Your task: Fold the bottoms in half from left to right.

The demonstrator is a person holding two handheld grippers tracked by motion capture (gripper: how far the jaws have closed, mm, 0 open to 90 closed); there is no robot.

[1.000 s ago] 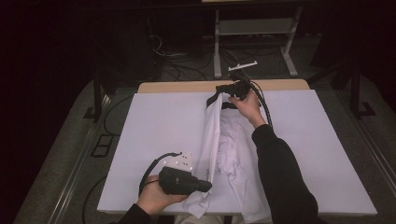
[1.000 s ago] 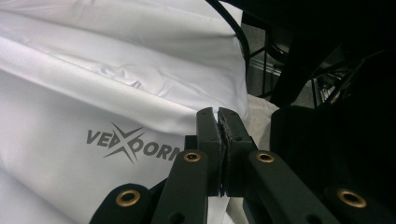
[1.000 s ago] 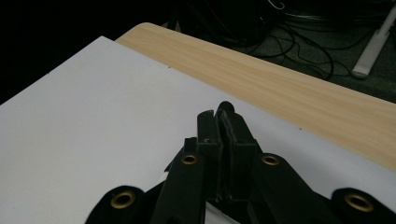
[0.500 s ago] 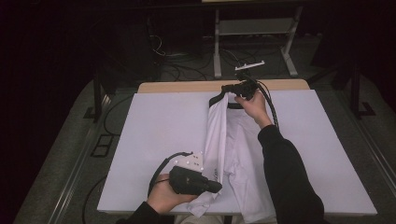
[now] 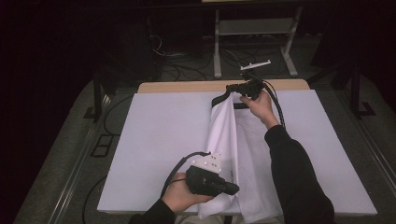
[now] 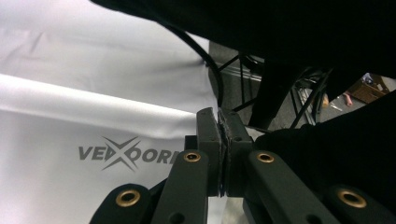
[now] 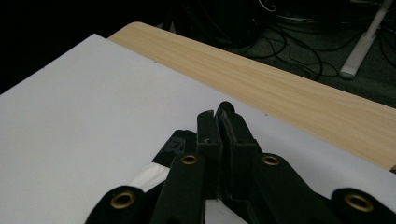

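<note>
In the high view, the white garment (image 5: 236, 154) lies as a long strip down the white table cover (image 5: 154, 135), its long axis running from the right gripper (image 5: 233, 88), clamped on its black-trimmed far end, to the left gripper (image 5: 229, 188), clamped on the near end. In the left gripper view, the jaws are pressed together on the printed cloth (image 6: 84, 154). In the right gripper view, the jaws pinch the black trim (image 7: 175, 144) near the wooden table edge (image 7: 280, 93).

White printed garment (image 5: 233, 154) stretched lengthwise along the table, apparently folded.
</note>
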